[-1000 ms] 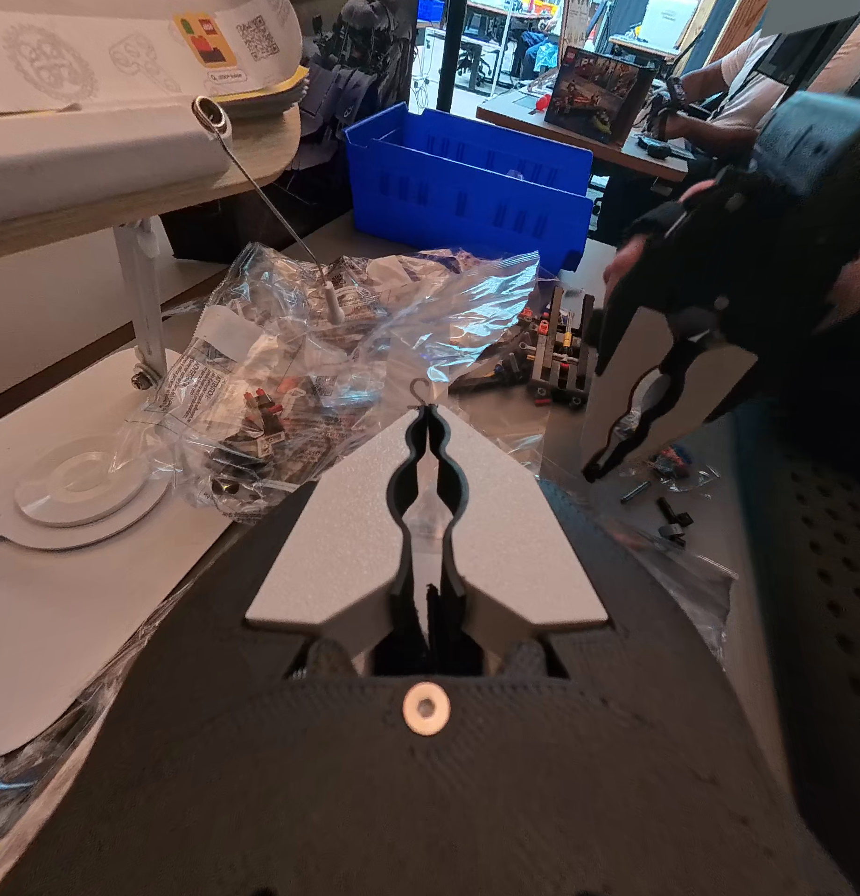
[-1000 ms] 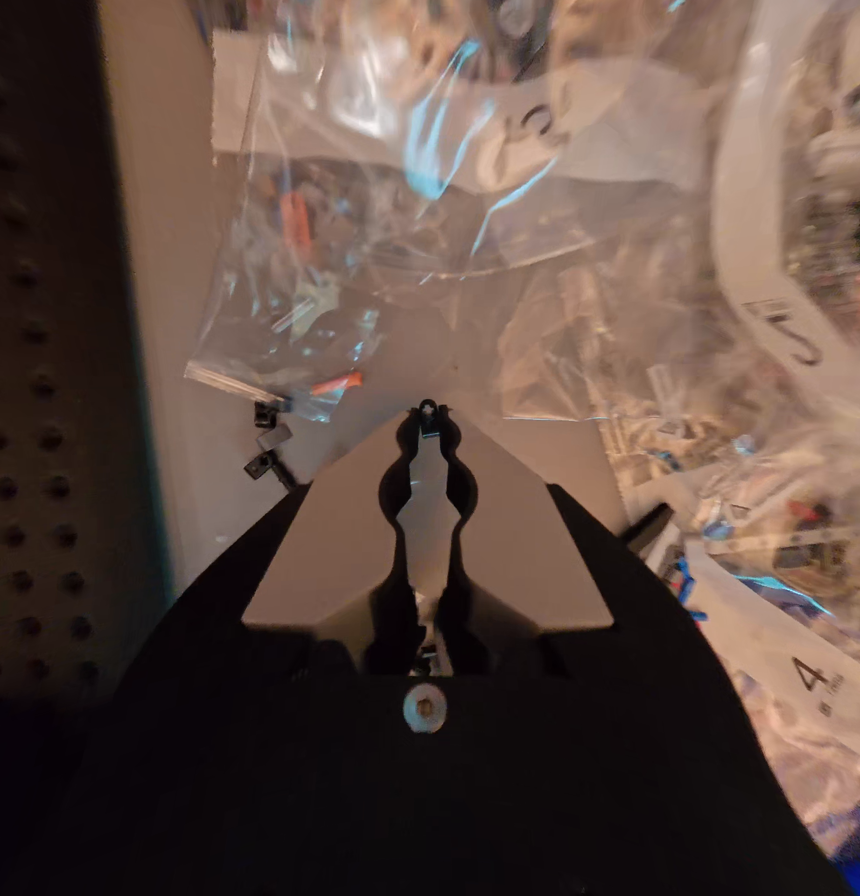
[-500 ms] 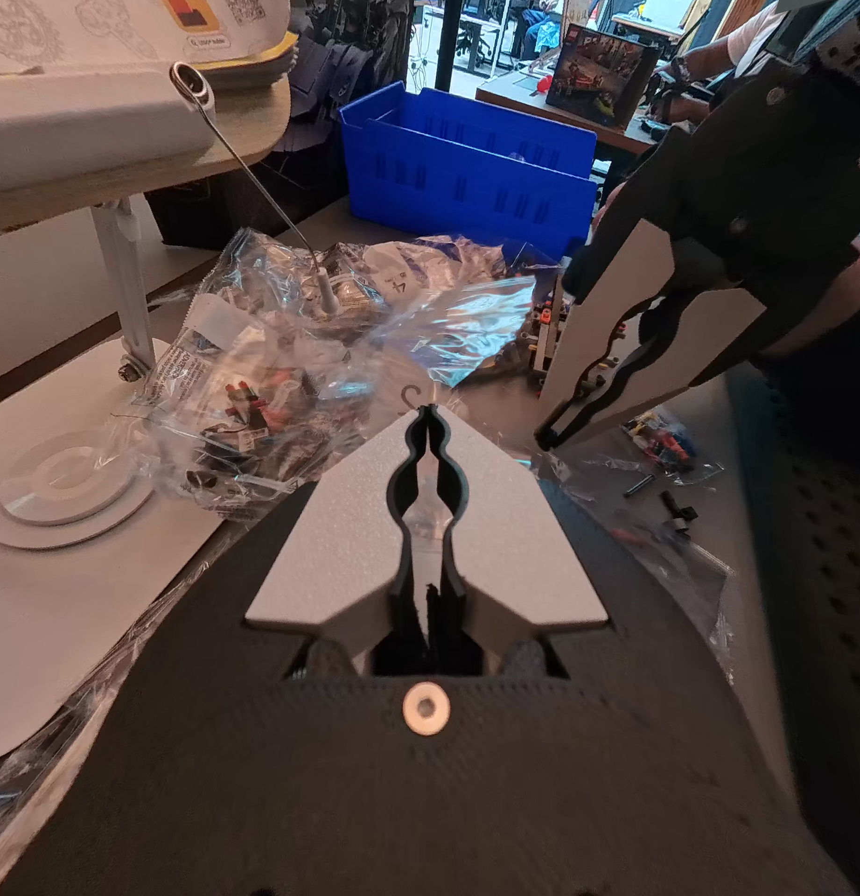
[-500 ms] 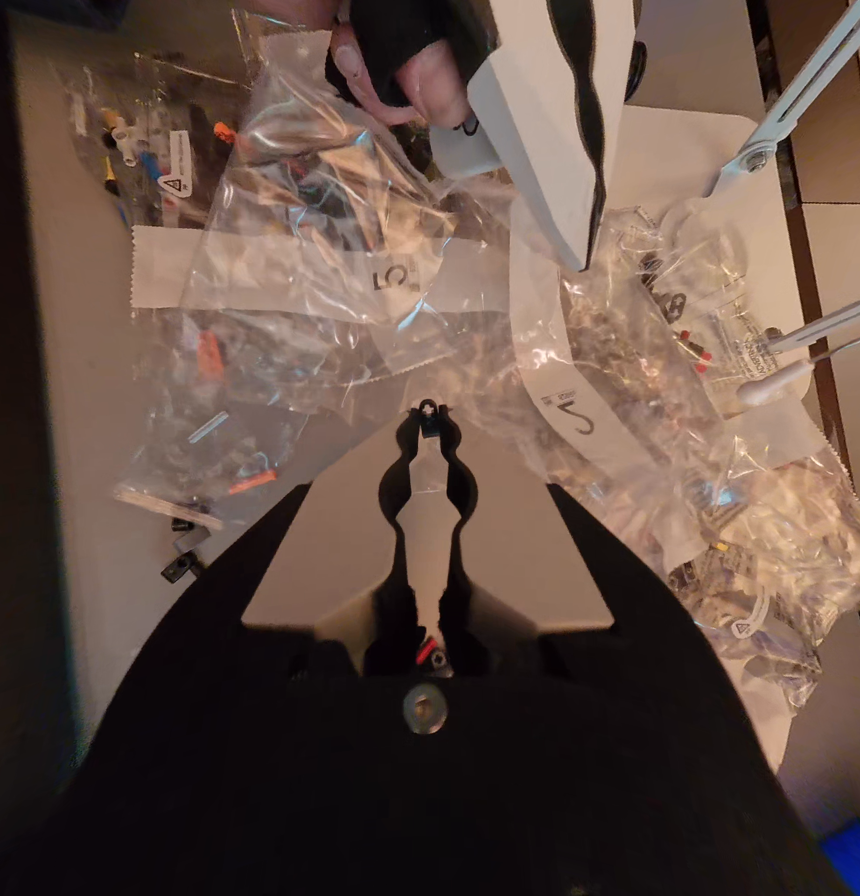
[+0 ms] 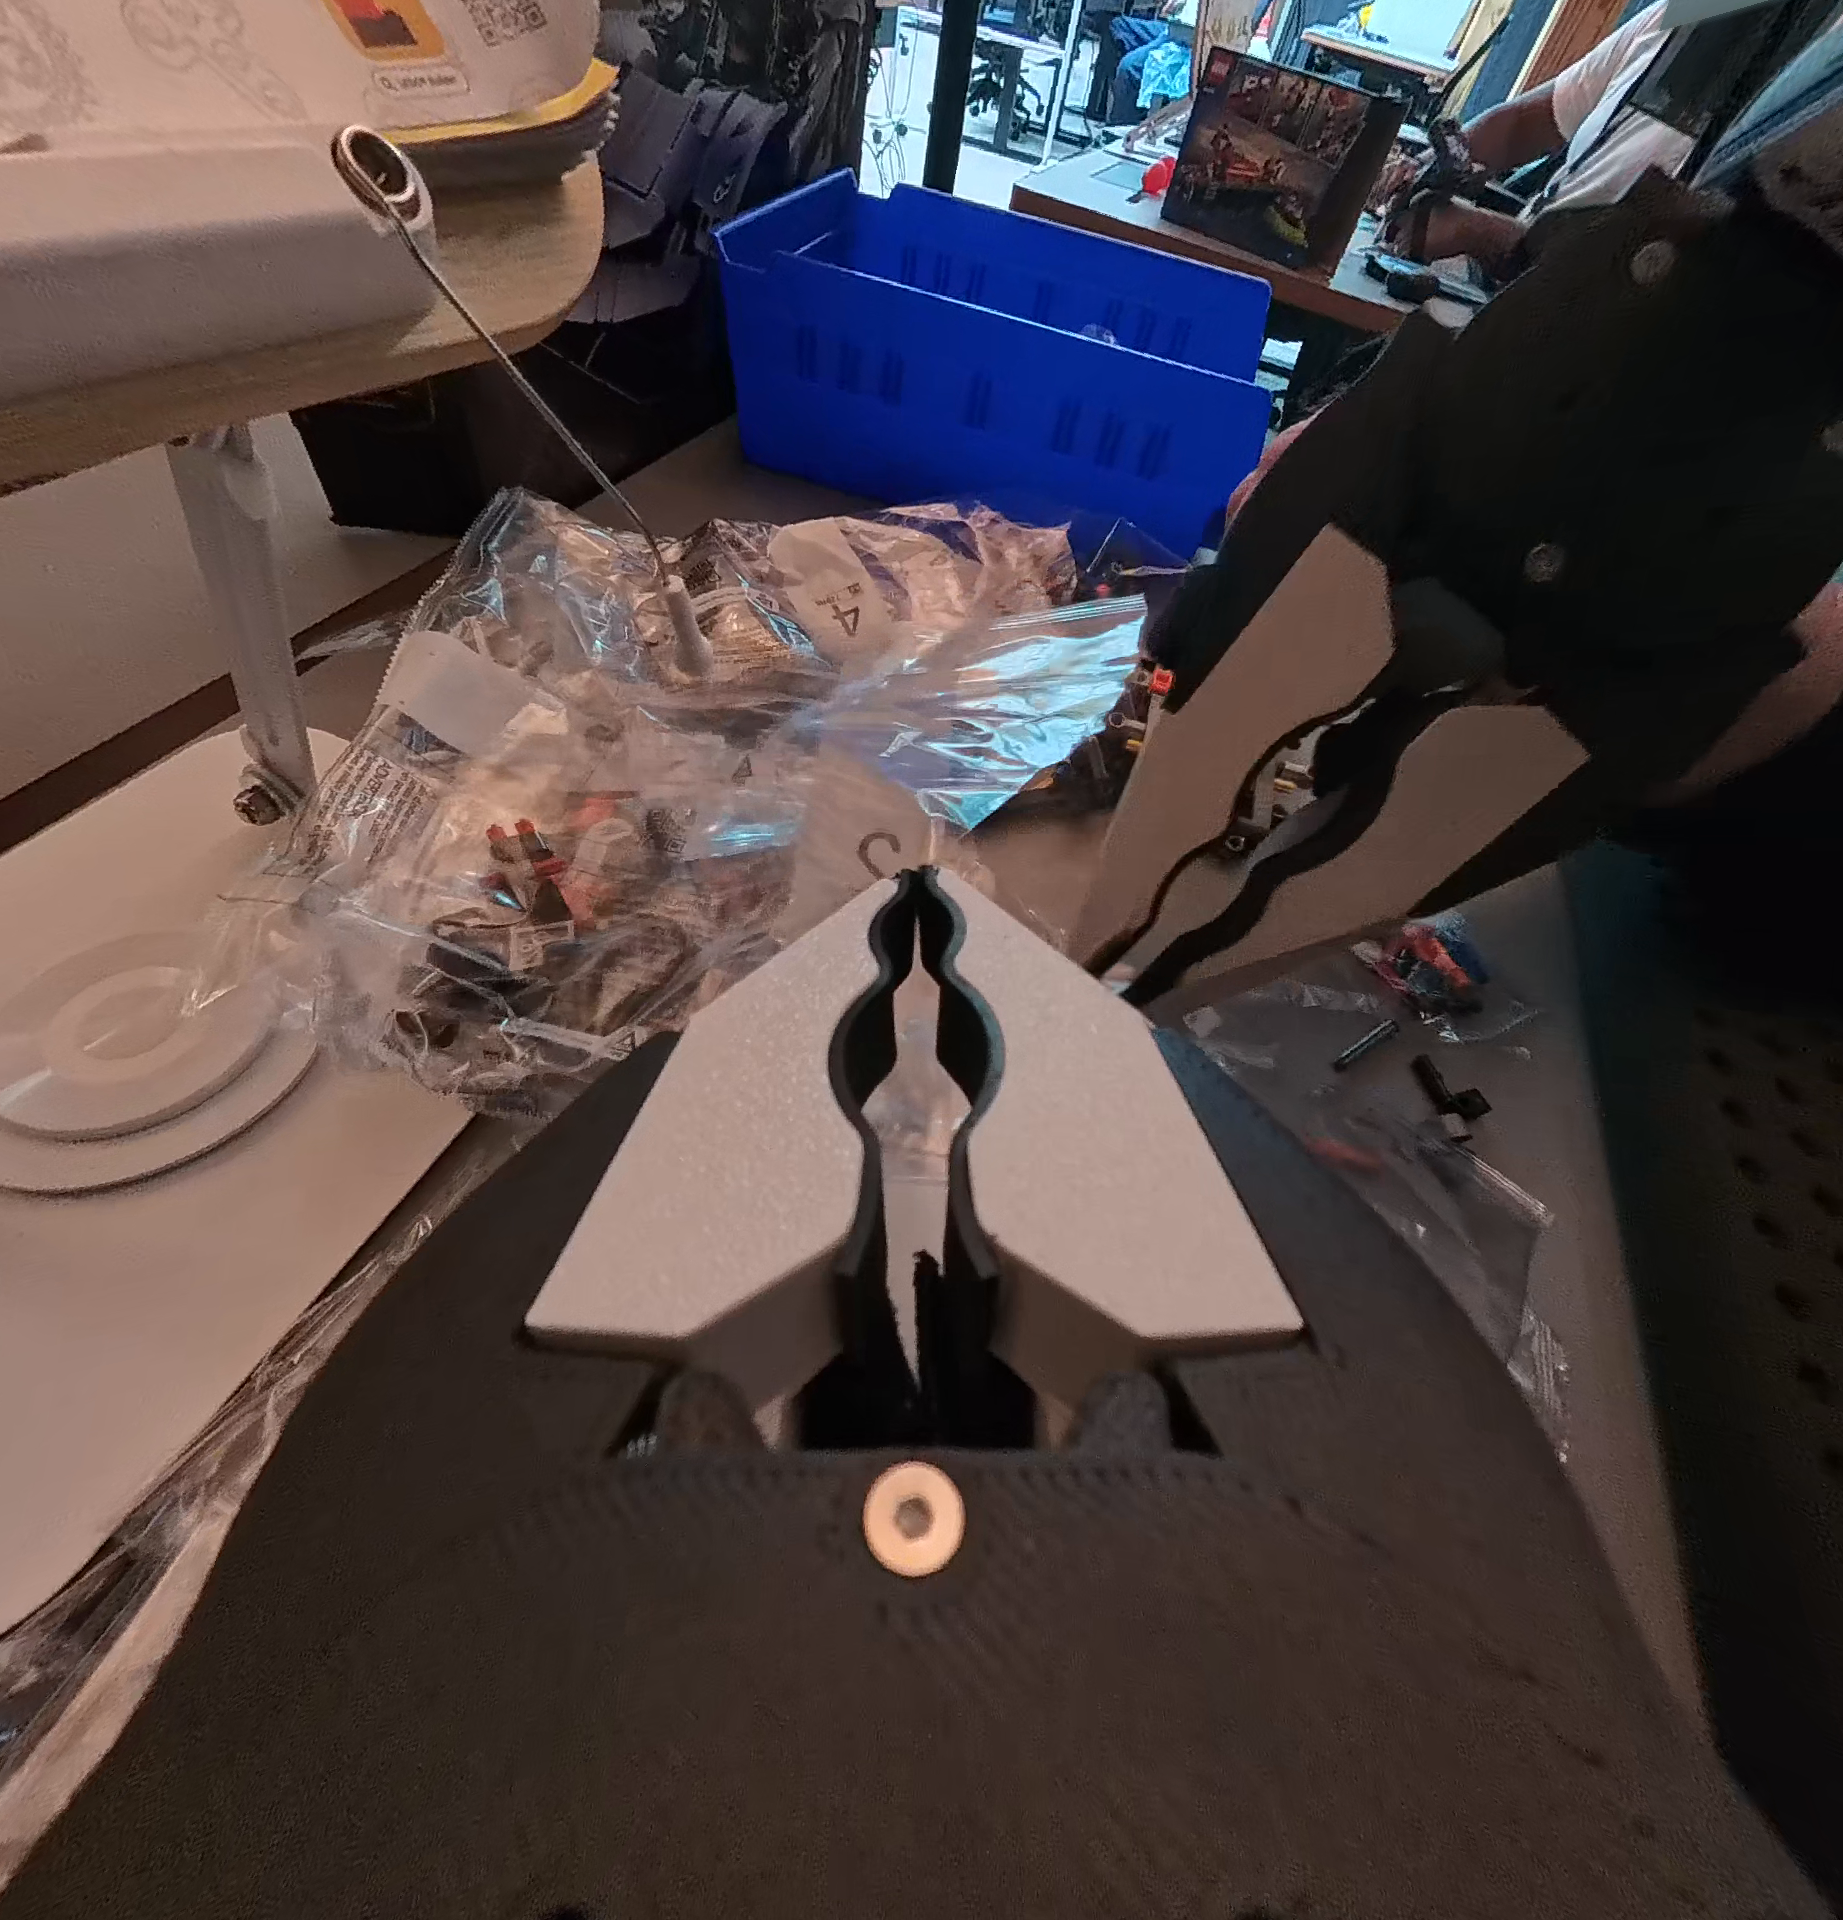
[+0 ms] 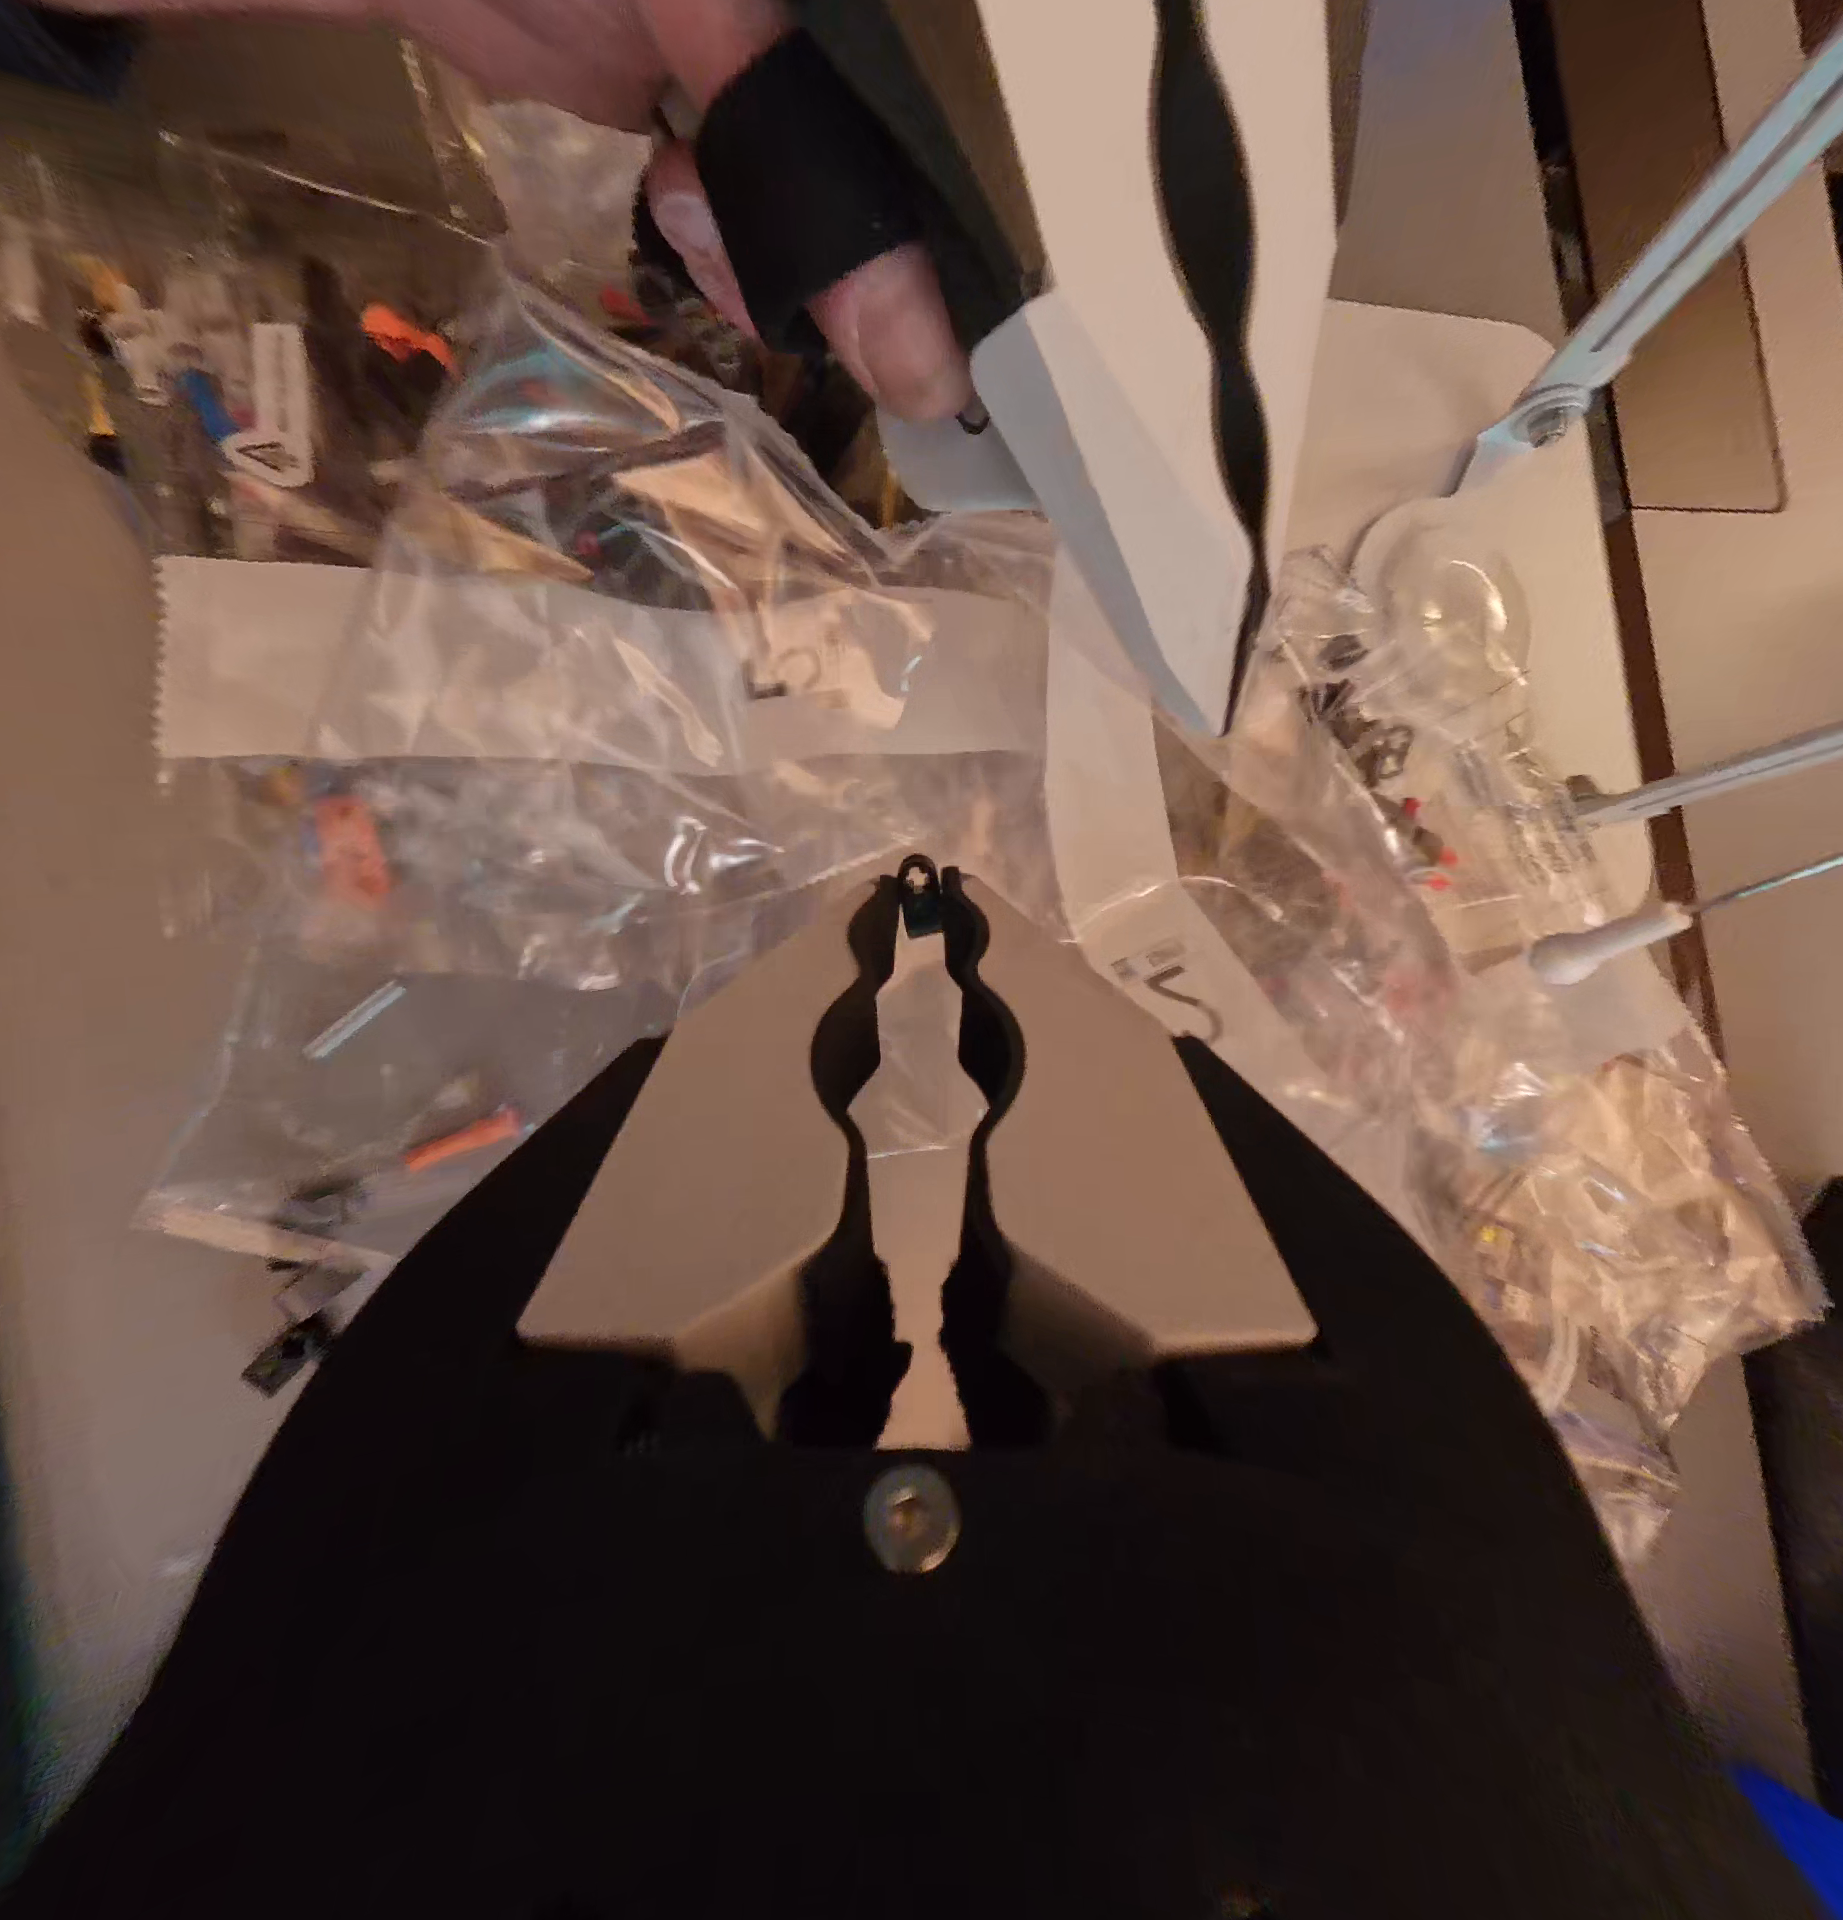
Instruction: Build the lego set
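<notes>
1. Left gripper [image 5: 919, 878], grey angled fingers on a black printed body, had its tips pressed together with nothing between them, hovering over a pile of clear plastic bags of small lego parts [image 5: 584, 821].
2. Right gripper [image 6: 922, 894], same grey-and-black build, pinched a tiny black lego piece [image 6: 919, 902] at its very tips, above the crumpled bags.
3. In the left wrist view the right gripper came in from the right, tilted down, tips near the tabletop just beside the left gripper's tip.
4. In the right wrist view the left gripper entered from the top, held by a hand [image 6: 792, 208] in a black strap, pointing down at the bags.
5. Partly built lego assembly [image 5: 1197, 769], dark with small coloured bits, lay on the table behind the right gripper's fingers, mostly hidden.
6. Loose small black lego pins [image 5: 1436, 1081] lay on the grey table [image 5: 1582, 1299] at right, near a small bag of coloured parts [image 5: 1426, 961].
7. Blue plastic bin [image 5: 1000, 374] stood behind the bags.
8. White stand with round base [image 5: 117, 1039] sat at left, its flat plate touching the bag pile.
9. Boxed lego set [image 5: 1281, 156] sat on a far desk.
</notes>
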Available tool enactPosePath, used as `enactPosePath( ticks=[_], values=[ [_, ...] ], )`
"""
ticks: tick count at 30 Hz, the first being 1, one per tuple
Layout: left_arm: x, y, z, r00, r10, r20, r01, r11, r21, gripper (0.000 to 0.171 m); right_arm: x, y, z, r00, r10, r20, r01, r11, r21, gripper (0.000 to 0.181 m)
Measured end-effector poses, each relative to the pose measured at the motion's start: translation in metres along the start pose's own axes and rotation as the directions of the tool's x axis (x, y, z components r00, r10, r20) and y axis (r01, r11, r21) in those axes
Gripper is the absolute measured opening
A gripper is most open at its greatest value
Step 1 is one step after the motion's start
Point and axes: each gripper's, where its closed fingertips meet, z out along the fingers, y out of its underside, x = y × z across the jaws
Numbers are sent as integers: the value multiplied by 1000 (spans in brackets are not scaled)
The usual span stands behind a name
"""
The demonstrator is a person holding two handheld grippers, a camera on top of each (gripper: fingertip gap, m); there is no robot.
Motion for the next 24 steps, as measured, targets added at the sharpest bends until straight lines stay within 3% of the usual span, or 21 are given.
enactPosePath(
  ticks=[4,13,18,24],
  values=[
    [1,0,0,1000,1,-1,-1,1000,-1,0,12,1,5,997,12,-76,-15,999,-29,25],
    [-1,-1,-1,1000,-5,3,4,1000,6,0,13,-4,-21,998,58,-34,-55,995,84,13],
    [-2,0,-1,1000,-7,4,7,1000,6,0,8,1,-21,999,38,-17,-37,997,65,4],
    [-2,0,-1,1000,-7,3,7,1000,9,0,14,-2,-23,996,79,-36,-75,993,92,13]
  ],
)
